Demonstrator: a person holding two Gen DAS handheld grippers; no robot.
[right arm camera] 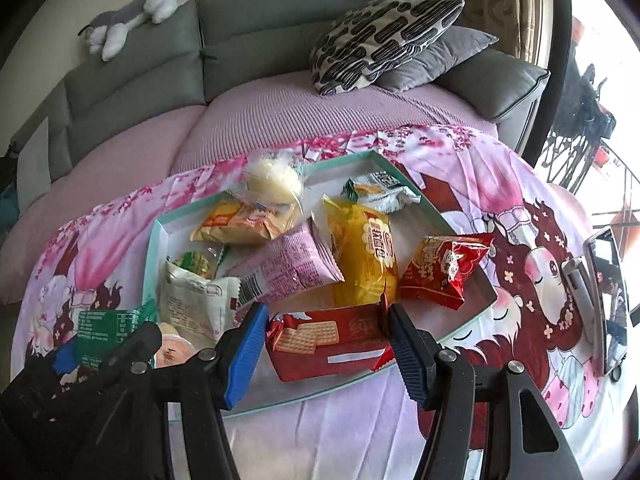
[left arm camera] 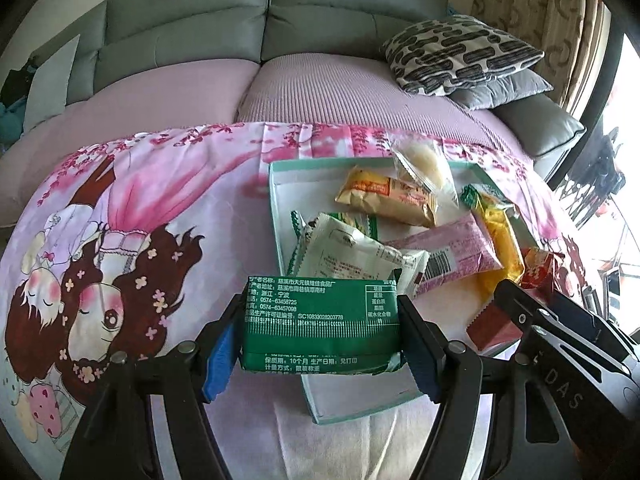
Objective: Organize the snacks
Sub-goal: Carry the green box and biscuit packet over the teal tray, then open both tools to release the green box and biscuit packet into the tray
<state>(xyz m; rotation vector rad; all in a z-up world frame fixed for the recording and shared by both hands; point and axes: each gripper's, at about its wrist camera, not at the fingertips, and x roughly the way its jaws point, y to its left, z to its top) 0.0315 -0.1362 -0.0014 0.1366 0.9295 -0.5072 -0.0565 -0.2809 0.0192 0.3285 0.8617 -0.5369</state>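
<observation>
A shallow teal-edged white tray lies on a pink cartoon cloth and holds several snack packets. My left gripper is shut on a green packet held over the tray's near left edge; it shows in the right wrist view too. My right gripper is shut on a red cracker packet over the tray's near edge; it shows at lower right in the left wrist view. In the tray lie a yellow packet, a pink packet, a white packet and a red packet.
The pink cartoon cloth covers a low surface in front of a grey sofa with patterned cushions. A phone on a stand stands at the right. A plush toy lies on the sofa back.
</observation>
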